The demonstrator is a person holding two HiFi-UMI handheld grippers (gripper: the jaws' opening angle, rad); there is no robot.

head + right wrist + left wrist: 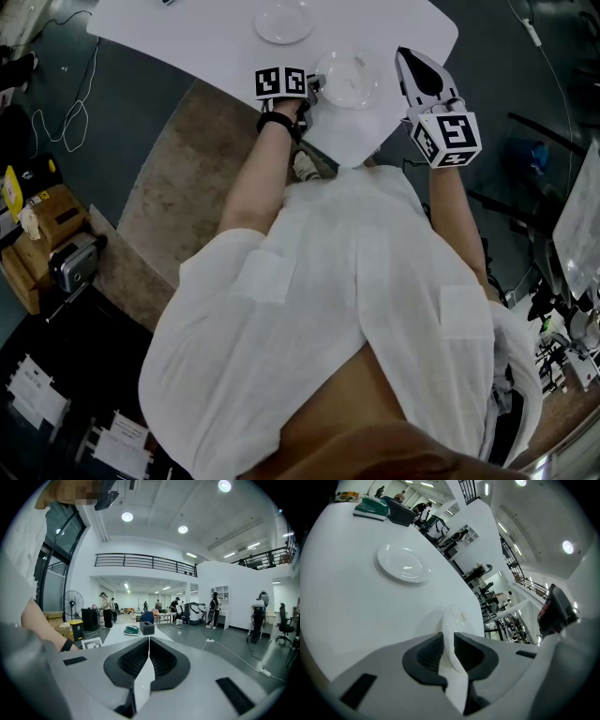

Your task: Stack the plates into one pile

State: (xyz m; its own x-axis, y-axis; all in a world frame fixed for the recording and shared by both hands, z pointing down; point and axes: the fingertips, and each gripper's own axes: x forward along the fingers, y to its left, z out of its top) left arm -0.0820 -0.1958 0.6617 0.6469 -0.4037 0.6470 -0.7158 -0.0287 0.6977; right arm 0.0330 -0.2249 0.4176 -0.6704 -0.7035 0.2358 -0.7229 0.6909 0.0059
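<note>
Two white plates lie on the white table [187, 28]. The far plate [284, 21] [404, 563] sits flat by itself. The near plate [347, 80] rests at the table's near corner, and my left gripper [317, 86] [449, 637] holds its left rim. In the left gripper view that plate [452, 620] shows edge-on between the jaws, with the pads against both of its faces. My right gripper [405, 56] [149, 641] hangs just right of the near plate, beyond the table's edge. Its jaws are shut with nothing between them.
A teal object [370, 507] and a dark box [401, 512] stand at the table's far end. The near plate sits close to the table's corner edge [361, 155]. On the floor to the left are a rug [178, 178], cables and a cardboard box [42, 244].
</note>
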